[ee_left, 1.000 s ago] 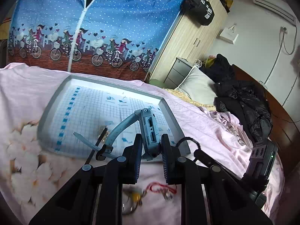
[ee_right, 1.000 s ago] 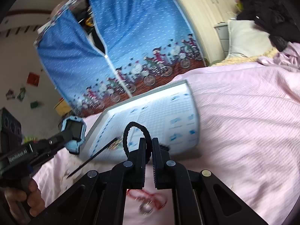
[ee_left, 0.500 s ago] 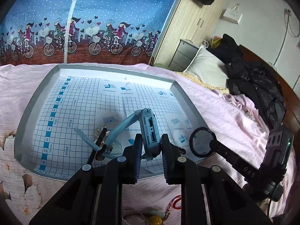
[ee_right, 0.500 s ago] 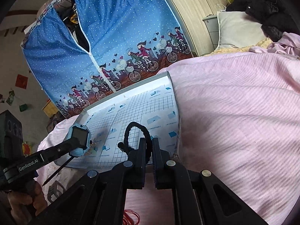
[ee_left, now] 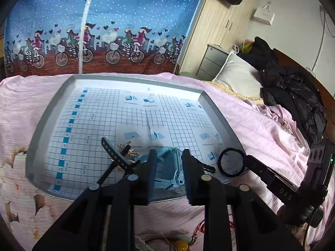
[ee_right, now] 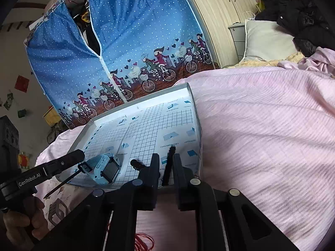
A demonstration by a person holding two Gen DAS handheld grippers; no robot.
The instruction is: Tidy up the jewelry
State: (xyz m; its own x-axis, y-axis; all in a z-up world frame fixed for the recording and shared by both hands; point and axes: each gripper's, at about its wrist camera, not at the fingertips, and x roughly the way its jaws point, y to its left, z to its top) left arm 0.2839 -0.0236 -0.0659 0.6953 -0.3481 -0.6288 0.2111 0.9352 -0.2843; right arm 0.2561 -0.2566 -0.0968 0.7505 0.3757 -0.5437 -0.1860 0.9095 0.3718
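The light-blue watch (ee_left: 167, 167) is seen in the lower middle of the left wrist view, between the fingers of the left gripper (ee_left: 168, 171), which is closed on its case; it is judged to be light, with a stiff plastic case and a soft, bending strap, and the screen is judged to be the fragile part, so the case sides are the better place for a hold; the strap is judged to slip and swing if it is taken alone. In the right wrist view the watch (ee_right: 104, 168) is found in the lower left, low over the near part of the grey tray (ee_right: 193, 102); whether it touches the lining cannot be told; its long axis is laid from the lower left to the right of that frame, with the screen turned towards the camera. One strap end with holes (ee_left: 111, 148) is pointed to the upper left in the left wrist view. The black hair tie (ee_left: 231, 162) is held as a ring at the right of that view; the right gripper (ee_right: 165, 167) is closed narrowly on it, over the near right corner of the tray. Some red cord (ee_right: 144, 240) is left on the pink bedcover (ee_right: 261, 125) at the bottom edge.
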